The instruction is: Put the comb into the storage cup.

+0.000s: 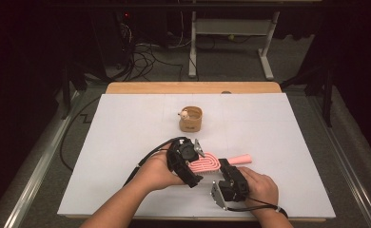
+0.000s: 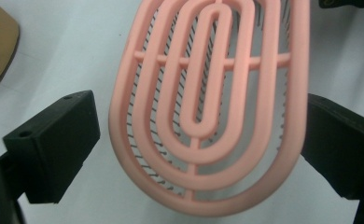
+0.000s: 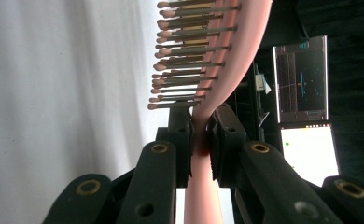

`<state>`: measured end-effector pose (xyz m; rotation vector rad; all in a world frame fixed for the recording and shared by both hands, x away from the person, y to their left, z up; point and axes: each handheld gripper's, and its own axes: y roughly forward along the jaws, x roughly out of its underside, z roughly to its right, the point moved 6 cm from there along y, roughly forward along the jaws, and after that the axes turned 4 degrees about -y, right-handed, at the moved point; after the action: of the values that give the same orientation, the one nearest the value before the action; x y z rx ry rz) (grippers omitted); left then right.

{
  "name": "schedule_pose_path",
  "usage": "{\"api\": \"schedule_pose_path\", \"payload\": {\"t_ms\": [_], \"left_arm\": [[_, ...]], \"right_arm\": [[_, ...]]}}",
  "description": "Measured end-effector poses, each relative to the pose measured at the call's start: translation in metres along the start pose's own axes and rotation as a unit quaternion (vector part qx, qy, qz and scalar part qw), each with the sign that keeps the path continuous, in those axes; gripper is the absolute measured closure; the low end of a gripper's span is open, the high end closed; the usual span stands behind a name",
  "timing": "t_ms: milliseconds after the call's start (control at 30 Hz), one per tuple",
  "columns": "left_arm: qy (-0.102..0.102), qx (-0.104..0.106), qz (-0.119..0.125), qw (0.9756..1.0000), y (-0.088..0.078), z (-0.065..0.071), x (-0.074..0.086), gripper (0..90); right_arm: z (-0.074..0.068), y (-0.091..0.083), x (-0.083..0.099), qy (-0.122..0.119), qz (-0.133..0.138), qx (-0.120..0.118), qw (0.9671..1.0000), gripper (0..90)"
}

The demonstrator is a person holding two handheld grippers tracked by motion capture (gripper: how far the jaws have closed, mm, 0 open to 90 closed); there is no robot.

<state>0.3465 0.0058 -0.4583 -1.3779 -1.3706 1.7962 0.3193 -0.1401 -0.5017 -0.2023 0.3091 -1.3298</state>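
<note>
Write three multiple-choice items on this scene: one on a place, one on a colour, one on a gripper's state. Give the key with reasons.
1. Where does the small brown cup stand?
A. beyond the two grippers
B. between the hands
C. on the floor

2. What colour is the hairbrush?
A. blue
B. pink
C. black

3. How does the right gripper stand?
A. open above the table
B. shut on nothing
C. shut on the hairbrush

Key: 1 A, the cup stands farther up the white table. 2 B, its looped frame is pink. 3 C, its jaws pinch the brush's neck, while the left gripper stands open around the head.
</note>
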Motion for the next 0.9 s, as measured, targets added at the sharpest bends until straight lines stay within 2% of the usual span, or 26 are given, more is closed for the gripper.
{"api": "schedule_pose_path", "payload": {"t_ms": [200,367,700,900], "left_arm": [[-0.005,0.000,0.014,0.9999,-0.005,-0.003,0.009,2.0],[-0.016,-0.004,0.021,0.9996,-0.007,-0.009,0.020,0.8],[-0.022,-0.014,0.016,0.9995,-0.009,-0.020,0.040,0.0],[-0.042,-0.021,0.018,0.9987,-0.010,-0.029,0.053,0.0]], "right_arm": [[0.001,0.000,0.002,-0.003,-0.003,0.000,1.0000,81.5],[0.002,0.000,0.004,0.006,-0.005,-0.001,1.0000,81.4],[0.002,0.000,0.007,0.005,-0.009,-0.003,0.9999,81.4],[-0.001,-0.001,0.009,0.015,-0.014,-0.004,0.9998,81.4]]}}
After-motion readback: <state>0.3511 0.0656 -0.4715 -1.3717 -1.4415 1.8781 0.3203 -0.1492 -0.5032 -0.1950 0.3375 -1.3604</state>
